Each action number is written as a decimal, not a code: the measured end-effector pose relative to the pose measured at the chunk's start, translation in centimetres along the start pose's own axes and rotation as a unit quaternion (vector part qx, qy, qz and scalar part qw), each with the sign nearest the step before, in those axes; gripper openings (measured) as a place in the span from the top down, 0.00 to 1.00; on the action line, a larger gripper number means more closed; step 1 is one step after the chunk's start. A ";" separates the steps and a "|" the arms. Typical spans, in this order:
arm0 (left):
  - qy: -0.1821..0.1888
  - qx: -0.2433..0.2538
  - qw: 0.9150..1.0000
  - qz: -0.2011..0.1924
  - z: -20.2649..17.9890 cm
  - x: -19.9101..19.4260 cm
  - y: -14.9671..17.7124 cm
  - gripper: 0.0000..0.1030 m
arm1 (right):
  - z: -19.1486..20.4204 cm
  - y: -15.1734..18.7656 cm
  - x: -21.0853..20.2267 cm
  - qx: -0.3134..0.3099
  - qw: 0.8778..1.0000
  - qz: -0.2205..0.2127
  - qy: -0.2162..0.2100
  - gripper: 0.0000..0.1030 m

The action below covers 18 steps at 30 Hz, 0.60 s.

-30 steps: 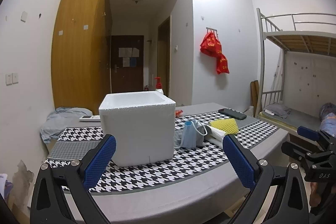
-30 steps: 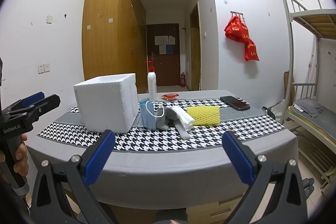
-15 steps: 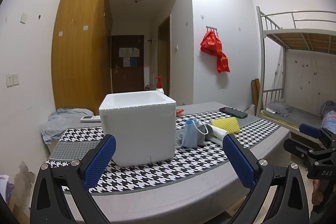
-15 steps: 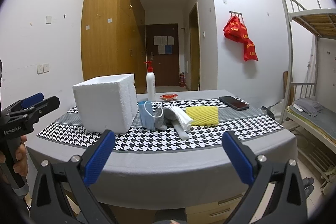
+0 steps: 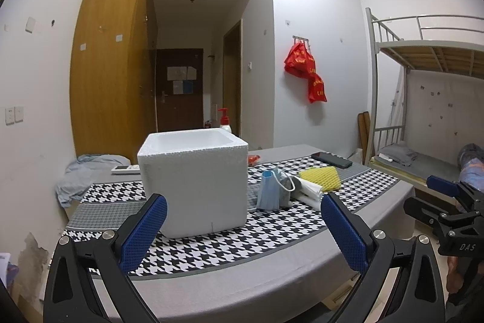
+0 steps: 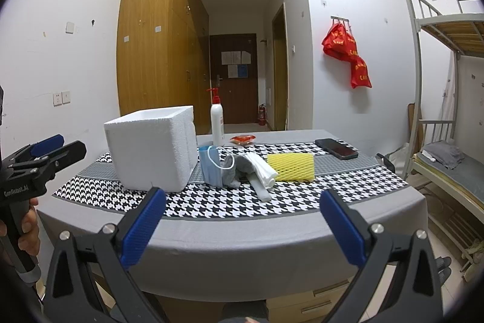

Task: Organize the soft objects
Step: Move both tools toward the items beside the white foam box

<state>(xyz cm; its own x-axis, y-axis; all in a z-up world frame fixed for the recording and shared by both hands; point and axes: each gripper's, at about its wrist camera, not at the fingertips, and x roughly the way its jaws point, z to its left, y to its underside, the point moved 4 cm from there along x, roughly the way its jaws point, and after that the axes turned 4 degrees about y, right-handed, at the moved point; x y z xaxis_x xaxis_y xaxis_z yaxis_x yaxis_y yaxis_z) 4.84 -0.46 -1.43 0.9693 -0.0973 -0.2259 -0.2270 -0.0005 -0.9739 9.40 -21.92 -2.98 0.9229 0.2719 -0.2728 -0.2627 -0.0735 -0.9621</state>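
A white foam box (image 5: 193,183) (image 6: 151,147) stands open-topped on the checked table runner. Right of it lie a blue face mask (image 5: 269,191) (image 6: 211,167), a grey sock (image 6: 239,168), a white folded cloth (image 5: 308,191) (image 6: 261,171) and a yellow foam net (image 5: 322,177) (image 6: 292,167). My left gripper (image 5: 242,232) is open, held in front of the box, short of the table edge. My right gripper (image 6: 242,226) is open too, in front of the soft pile and well short of it. Both hold nothing.
A black phone (image 6: 335,148), a red snack packet (image 6: 242,138) and a pump bottle (image 6: 217,123) sit at the table's back. A remote (image 5: 125,169) and crumpled grey-blue cloth (image 5: 78,177) lie left. A bunk bed (image 6: 447,123) stands right. A hand (image 6: 28,232) grips the left tool.
Both views have shifted only slightly; the grippers stay open and the objects on the table have not moved.
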 end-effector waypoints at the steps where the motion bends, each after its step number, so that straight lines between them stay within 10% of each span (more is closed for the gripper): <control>1: 0.000 0.001 1.000 0.001 0.0 0.0 0.0 0.01 | 0.0 0.0 0.0 0.000 1.000 0.000 0.001 0.00; 18: 0.012 -0.007 1.000 0.002 0.4 0.5 -0.2 0.01 | -0.5 -0.4 0.9 0.000 1.000 0.003 0.007 0.00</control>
<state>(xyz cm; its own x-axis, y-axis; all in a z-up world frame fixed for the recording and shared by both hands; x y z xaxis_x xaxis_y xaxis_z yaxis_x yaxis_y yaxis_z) 5.40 -0.15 -1.40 0.9661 -0.1205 -0.2282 -0.2316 -0.0144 -0.9727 10.50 -22.17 -2.88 0.9252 0.2580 -0.2783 -0.2679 -0.0755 -0.9605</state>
